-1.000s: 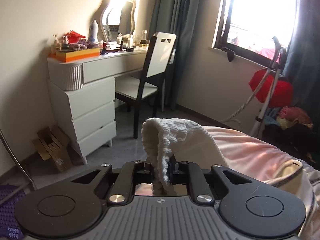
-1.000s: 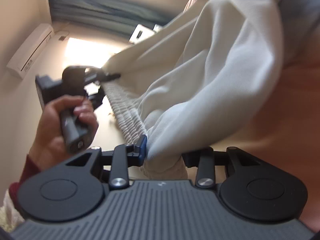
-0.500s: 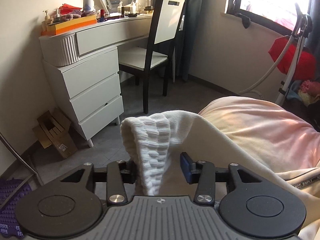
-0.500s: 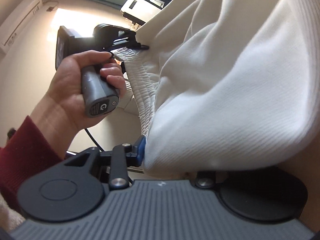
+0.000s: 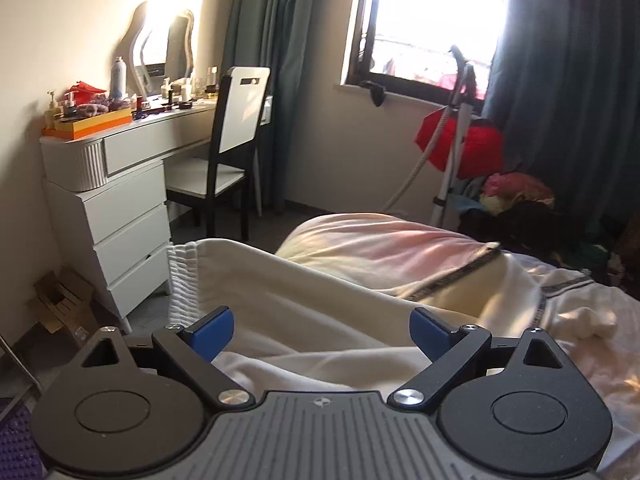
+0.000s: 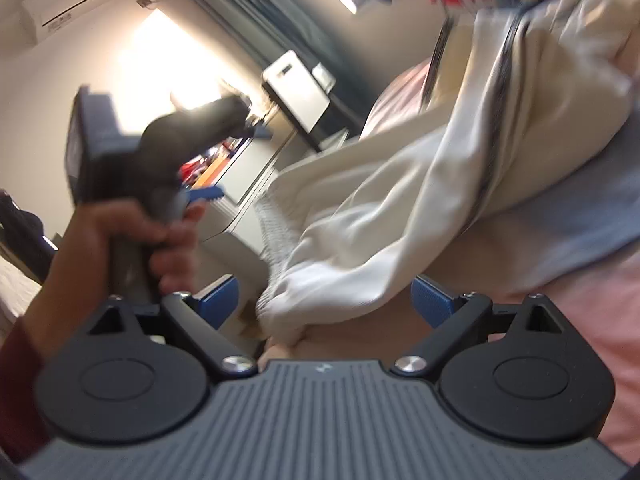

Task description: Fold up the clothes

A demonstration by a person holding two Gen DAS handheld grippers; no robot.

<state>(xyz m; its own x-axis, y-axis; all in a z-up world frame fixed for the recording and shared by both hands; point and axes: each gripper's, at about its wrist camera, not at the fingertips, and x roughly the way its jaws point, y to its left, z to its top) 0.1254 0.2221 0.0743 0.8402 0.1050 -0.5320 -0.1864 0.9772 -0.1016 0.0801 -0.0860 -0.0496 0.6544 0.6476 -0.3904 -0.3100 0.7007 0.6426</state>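
Two grippers: both in view, each with its blue-padded fingers spread wide and nothing clamped between them.
Left gripper (image 5: 322, 326): jaws wide apart; cream cloth lies in front of and below the gap, not pinched by either pad.
Right gripper (image 6: 324, 300): jaws wide apart; a bunched fold of the same cloth sits in the gap close to the body, neither pad closed on it (picture is motion-blurred, so contact with the pads cannot be told).
Left hand (image 6: 132, 248): wrapped around the grip of the left gripper, seen from the right wrist view; dark red sleeve (image 6: 18, 392) at the wrist.
Cream garment (image 5: 320, 304): lies loose on the bed, spread from the near edge toward the far right; ribbed elastic waistband (image 5: 182, 280) at its left end, hanging at the bed's edge.
Garment trim: dark stripe (image 5: 460, 270) runs along one seam on the right part.
Bed cover (image 5: 384, 240): pink, under and behind the garment.
Dressing table (image 5: 120, 184): white, with drawers, against the left wall (top crowded with bottles and an orange box).
Chair (image 5: 236, 148): dark frame, white back, pushed up to the dressing table.
Window (image 5: 432, 24): bright, flanked by dark green curtains.
Clothes pile (image 5: 516, 196): on the floor under the window, right of the bed.
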